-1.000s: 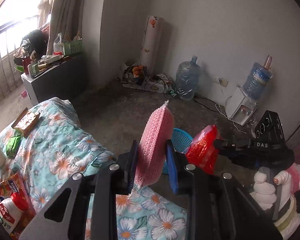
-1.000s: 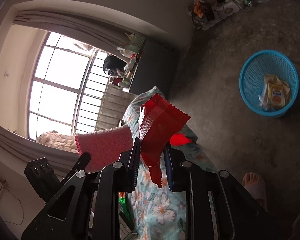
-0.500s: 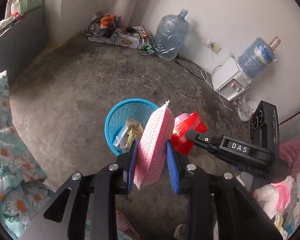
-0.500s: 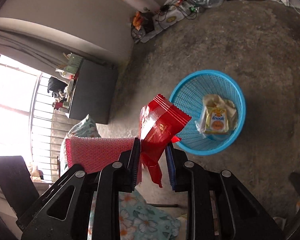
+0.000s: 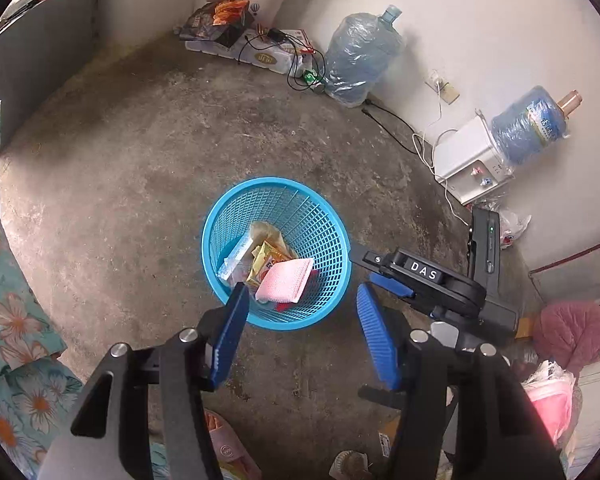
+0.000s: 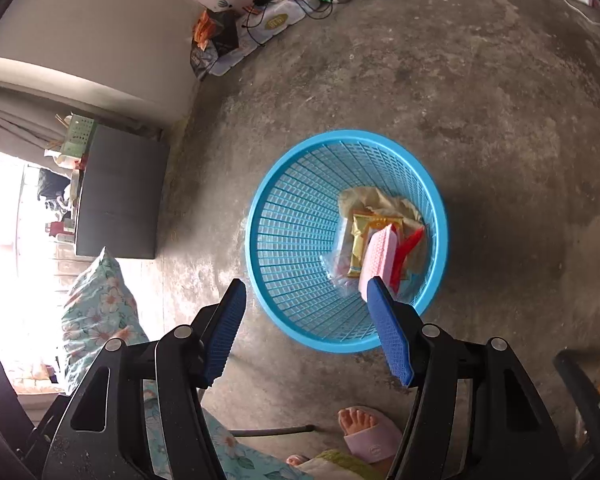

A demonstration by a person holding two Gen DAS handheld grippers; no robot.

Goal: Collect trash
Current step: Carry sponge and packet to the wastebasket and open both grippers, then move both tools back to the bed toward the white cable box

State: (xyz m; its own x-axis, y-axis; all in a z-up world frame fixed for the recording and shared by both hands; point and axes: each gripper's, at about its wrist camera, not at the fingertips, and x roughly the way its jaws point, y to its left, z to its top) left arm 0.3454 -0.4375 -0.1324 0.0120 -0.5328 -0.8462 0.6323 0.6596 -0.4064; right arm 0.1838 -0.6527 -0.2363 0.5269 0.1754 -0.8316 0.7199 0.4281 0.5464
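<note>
Basket [image 5: 236, 216], blue mesh, stands on concrete floor [image 5: 120, 168]. Contents: pink packet [image 5: 286, 280] on top, red wrapper [image 6: 410, 242] beside it, yellow packet [image 6: 366, 236], and what looks like clear plastic. Left gripper [image 5: 300, 312] and right gripper [image 6: 306, 304] hover above, jaws opening, nothing between them.

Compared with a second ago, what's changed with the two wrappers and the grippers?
Both wrappers were let go. The pink packet, which the left gripper held, and the red wrapper, which the right gripper held, now lie in the blue basket on the older trash. Both hands swung from the flowered bedding to above the basket; their jaws are opening, with nothing between them. The basket and water bottles stayed put.
</note>
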